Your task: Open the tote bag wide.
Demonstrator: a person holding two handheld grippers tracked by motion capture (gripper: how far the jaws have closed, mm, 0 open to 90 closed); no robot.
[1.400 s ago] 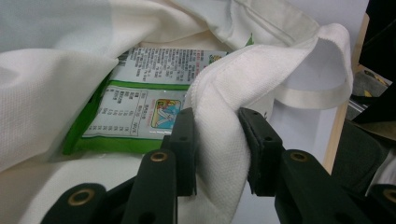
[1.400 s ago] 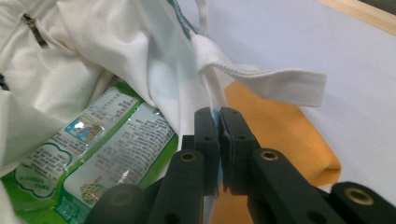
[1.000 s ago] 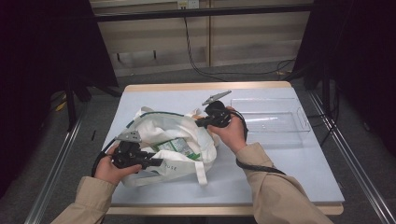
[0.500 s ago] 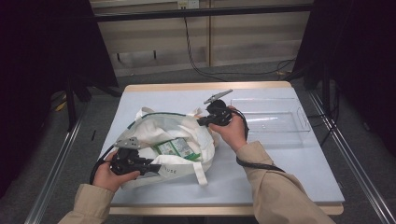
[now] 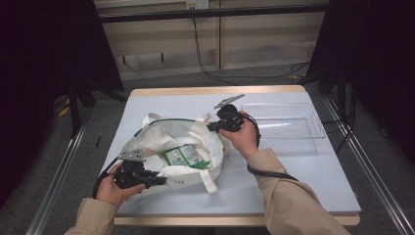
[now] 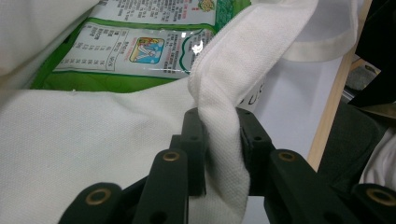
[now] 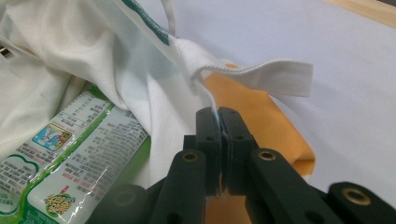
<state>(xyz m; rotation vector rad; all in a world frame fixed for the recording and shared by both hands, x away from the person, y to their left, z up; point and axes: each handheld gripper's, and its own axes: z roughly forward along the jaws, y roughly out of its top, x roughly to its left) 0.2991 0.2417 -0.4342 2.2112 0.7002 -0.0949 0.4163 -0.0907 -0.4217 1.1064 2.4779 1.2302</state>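
Lying on the near-left part of the table, the white bag has its mouth held wide from two sides. Its opening runs from near-left to far-right. The left gripper pinches a thick fold of the near rim; its jaws have just been closing on this cloth. The right gripper is clamped thin on the far-right edge. Between them lies a green packet, nearer the left one. Letters "USE" are readable on the bag; the packet's small print is not.
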